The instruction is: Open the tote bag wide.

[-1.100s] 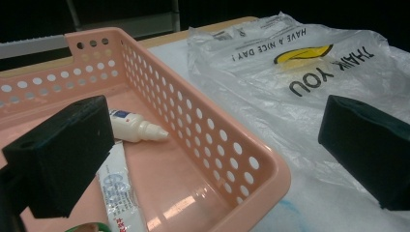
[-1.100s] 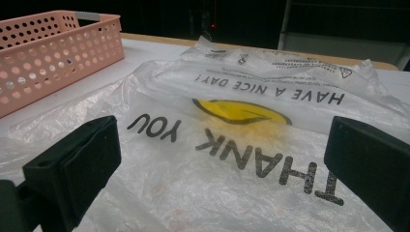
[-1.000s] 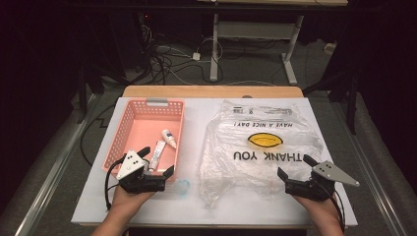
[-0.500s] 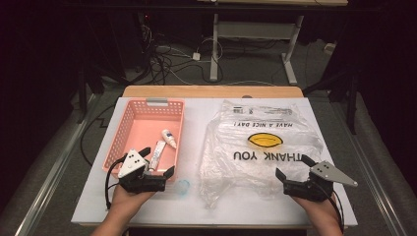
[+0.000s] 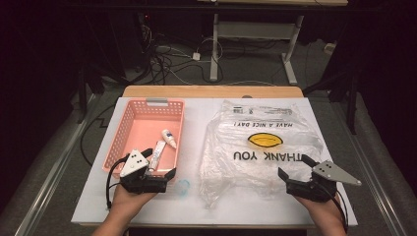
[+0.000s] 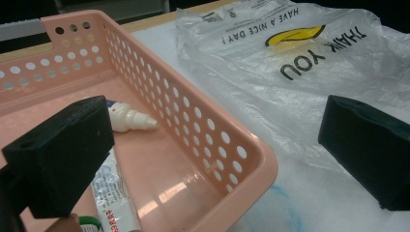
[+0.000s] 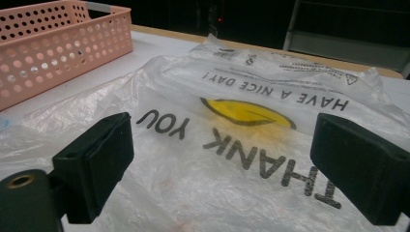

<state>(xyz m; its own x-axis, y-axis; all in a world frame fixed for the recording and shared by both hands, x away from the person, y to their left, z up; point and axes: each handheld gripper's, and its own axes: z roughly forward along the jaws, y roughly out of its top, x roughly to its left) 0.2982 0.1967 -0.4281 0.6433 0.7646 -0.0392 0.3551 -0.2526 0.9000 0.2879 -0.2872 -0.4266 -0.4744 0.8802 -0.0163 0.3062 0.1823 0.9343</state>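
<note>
Nothing moved: left hand-held gripper over basket corner, right hand-held gripper at bag edge, both open.

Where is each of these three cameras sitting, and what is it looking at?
High view: above the table's near side, looking forward and down; both hands, left gripper, right gripper.
Left gripper view: rides that gripper, faces the pink perforated plastic basket; its black fingers show.
Right gripper view: faces the clear "THANK YOU" plastic bag; its fingers show.
All share basket and bag.
</note>
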